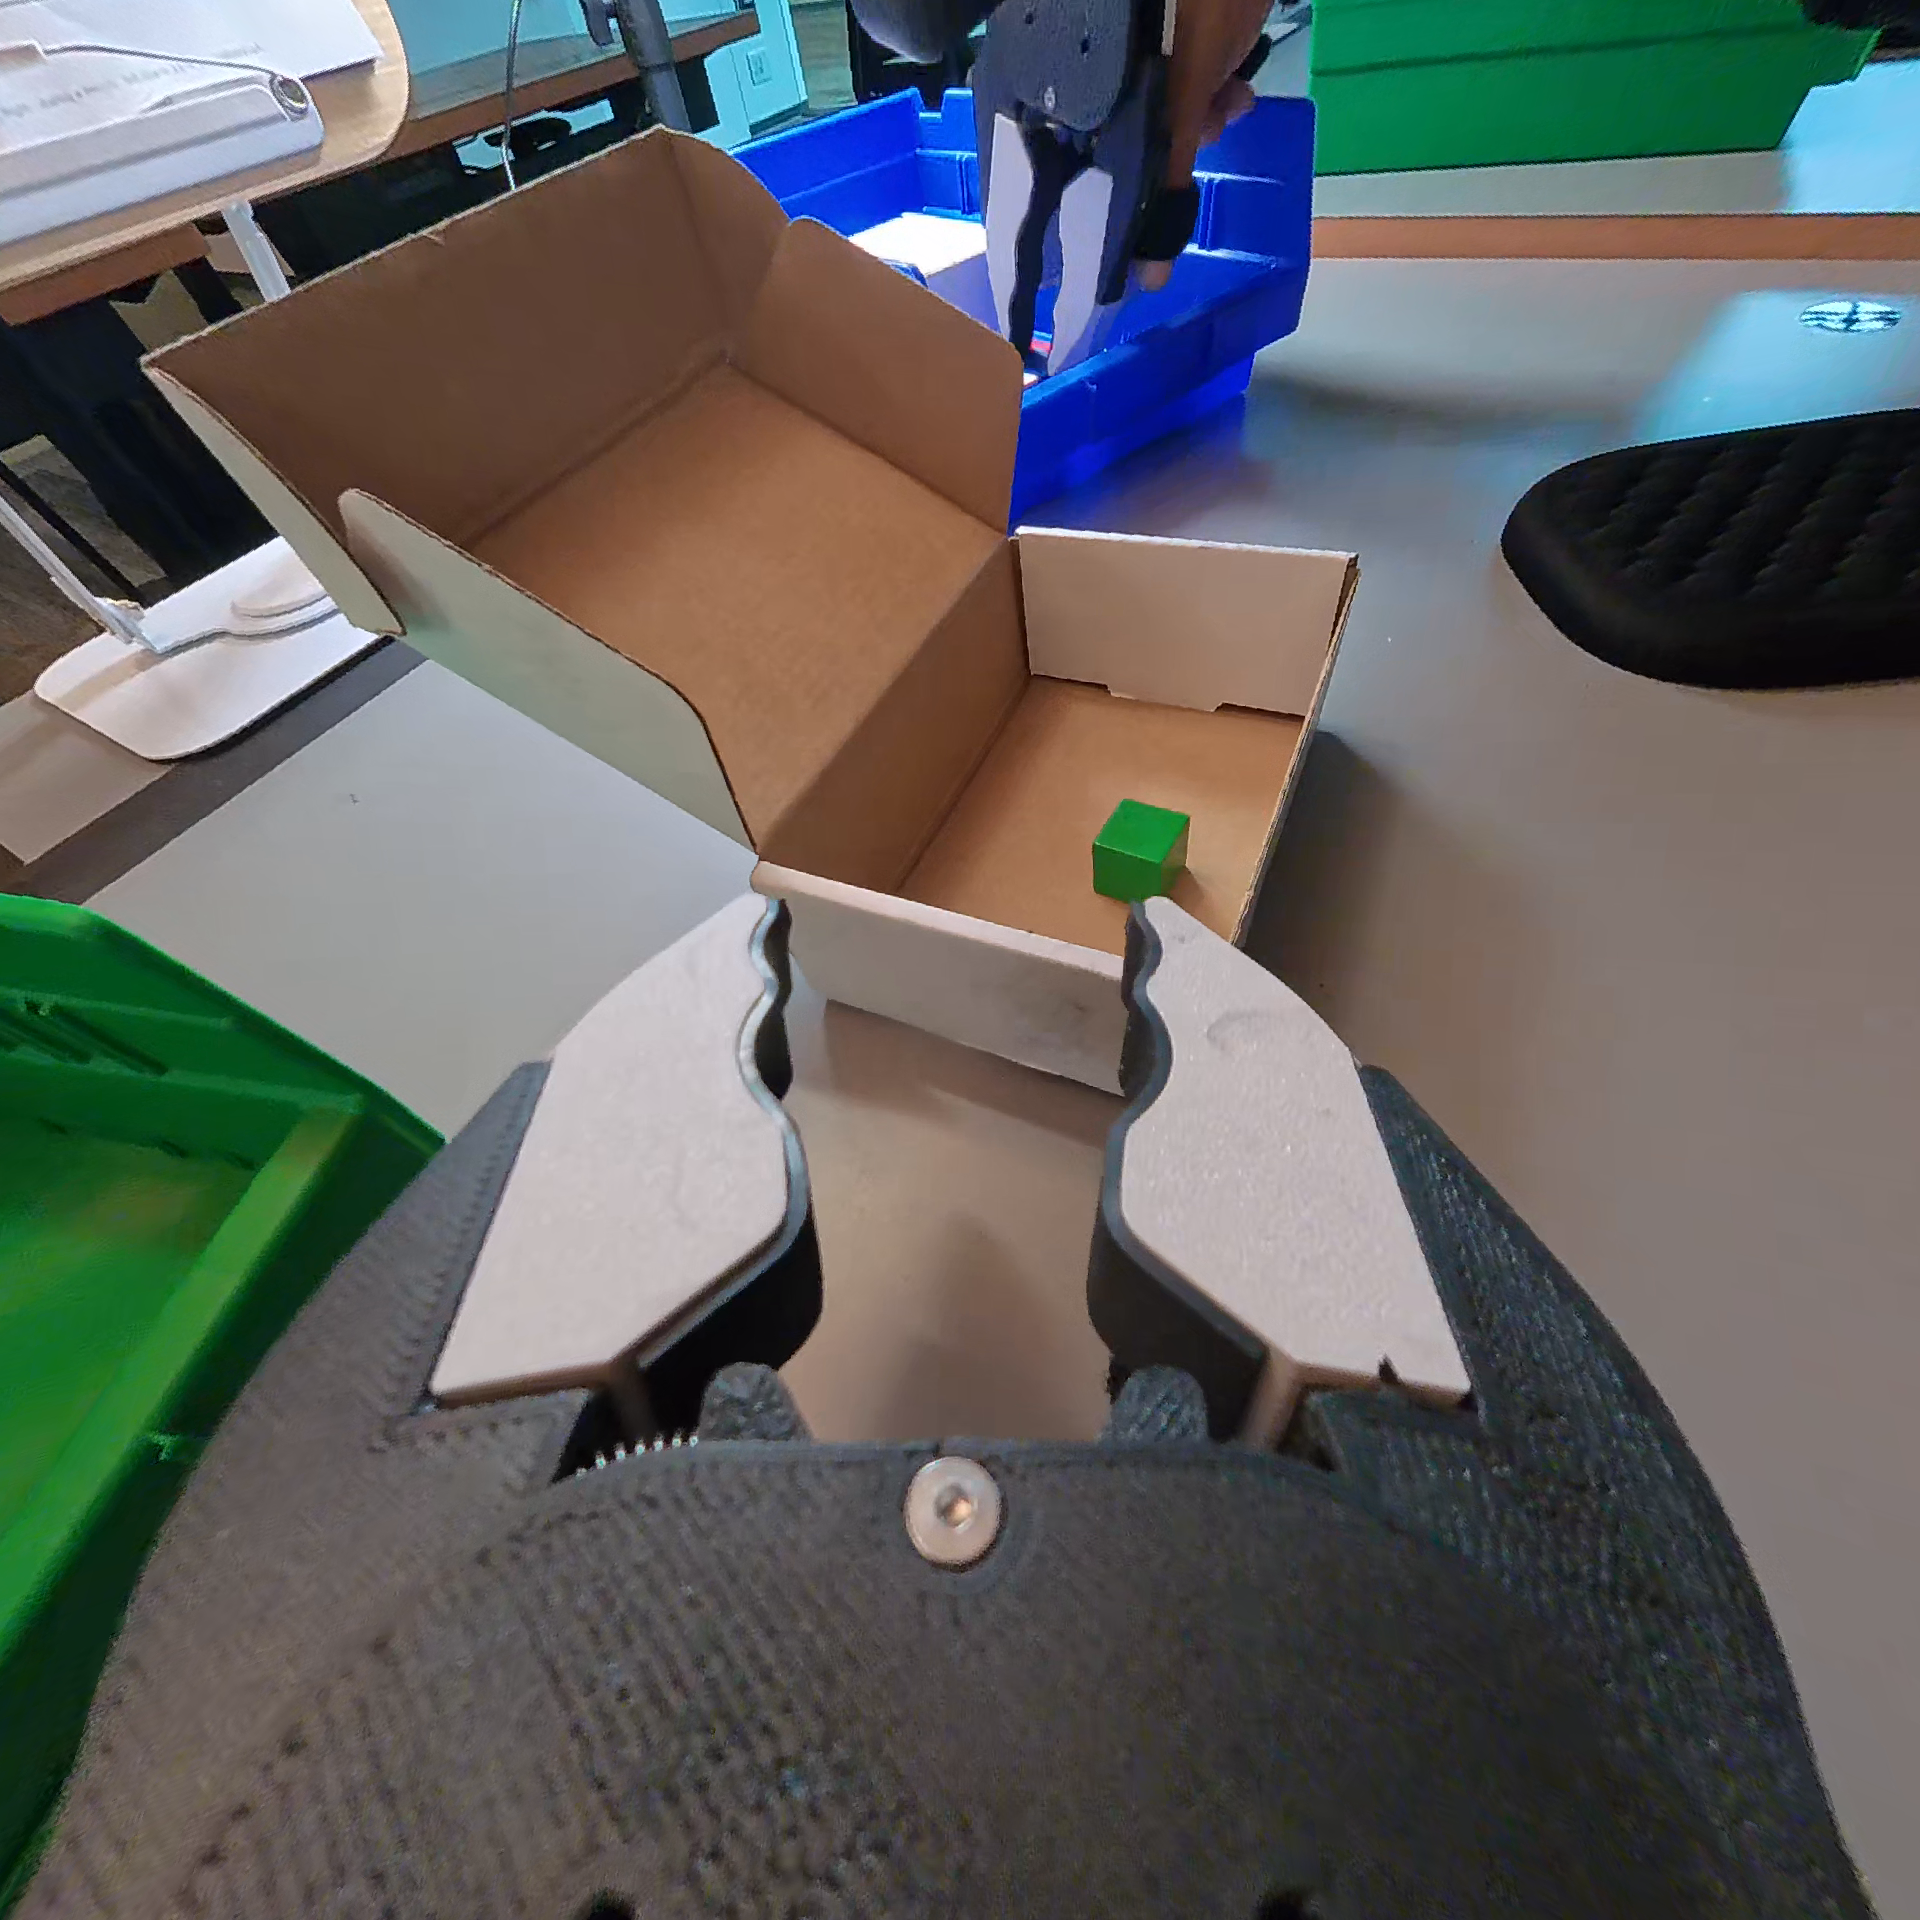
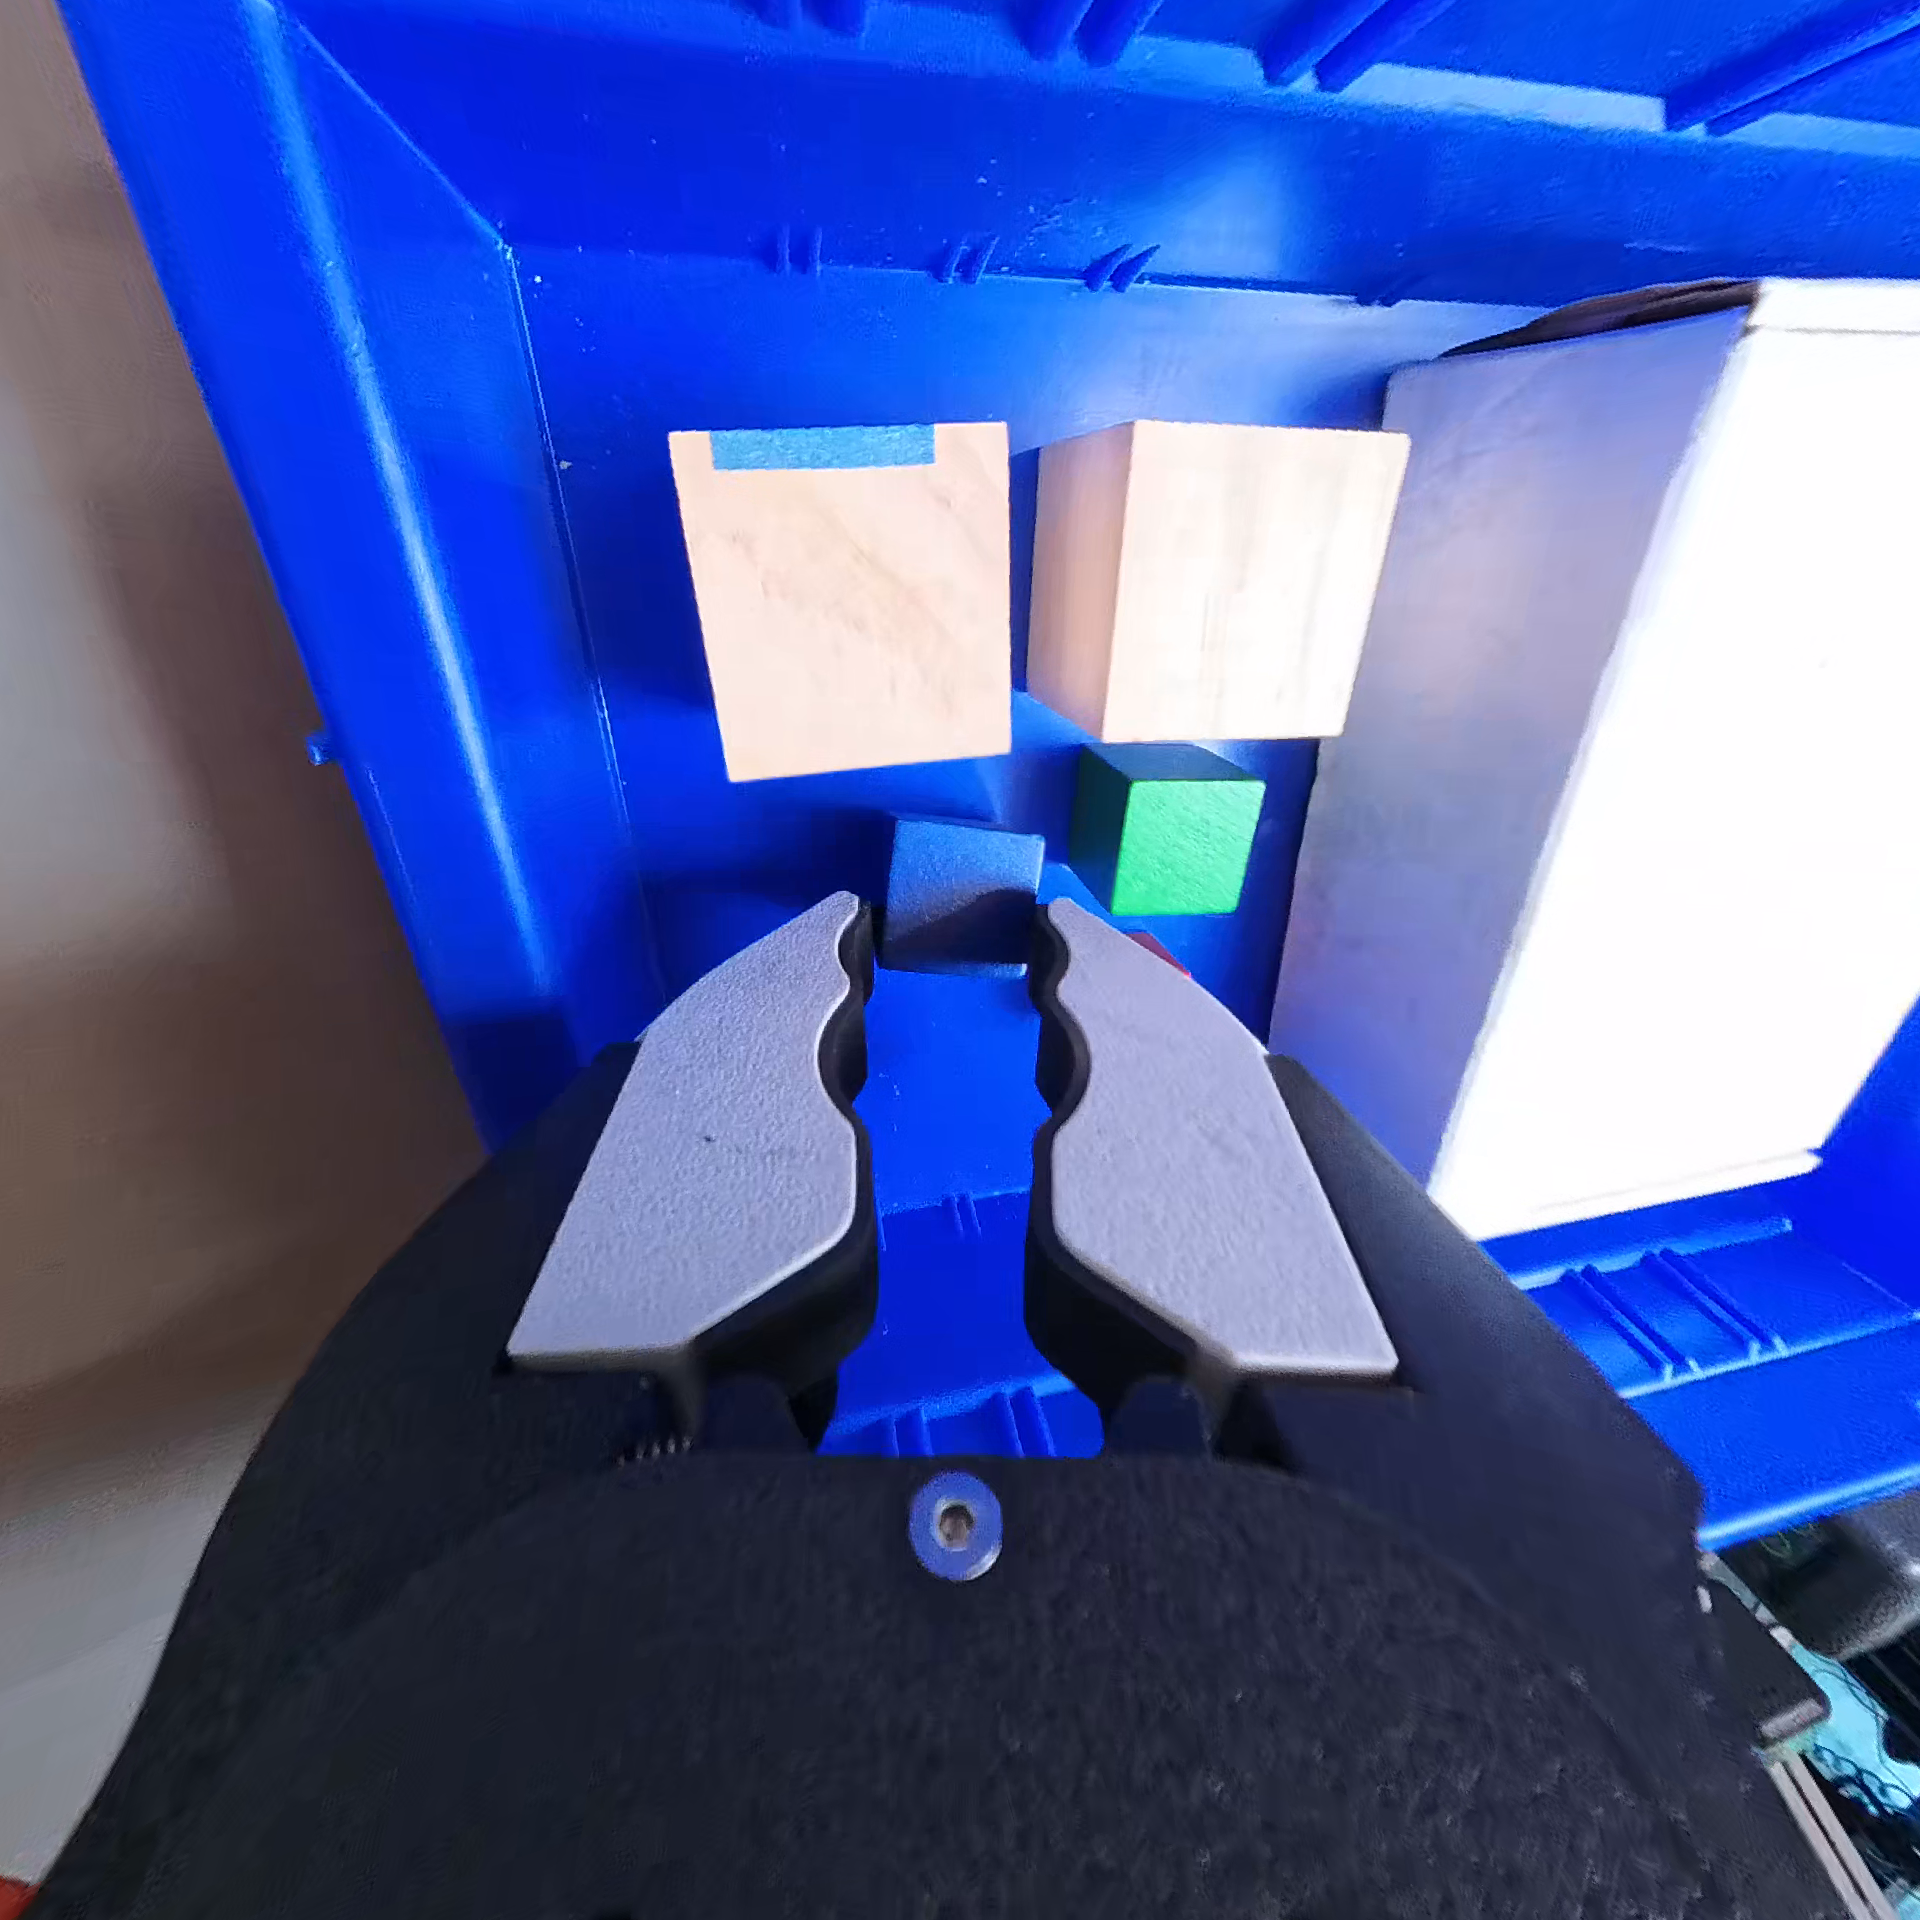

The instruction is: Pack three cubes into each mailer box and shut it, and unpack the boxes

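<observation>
An open mailer box stands on the grey table with its lid raised, and one small green cube lies inside near the front. My left gripper is open and empty, its fingertips either side of the box's front wall. My right gripper reaches down into the blue bin; it also shows in the left wrist view. Its tips are closed on a small dark blue-grey cube. Two larger wooden cubes and a green cube lie just beyond.
A closed white box fills the right side of the blue bin, and a bit of something red shows by my right finger. A green bin sits at my left, another at the far right, and a black pad on the right. Across from one pair of fingers to the other is roughly 40 cm.
</observation>
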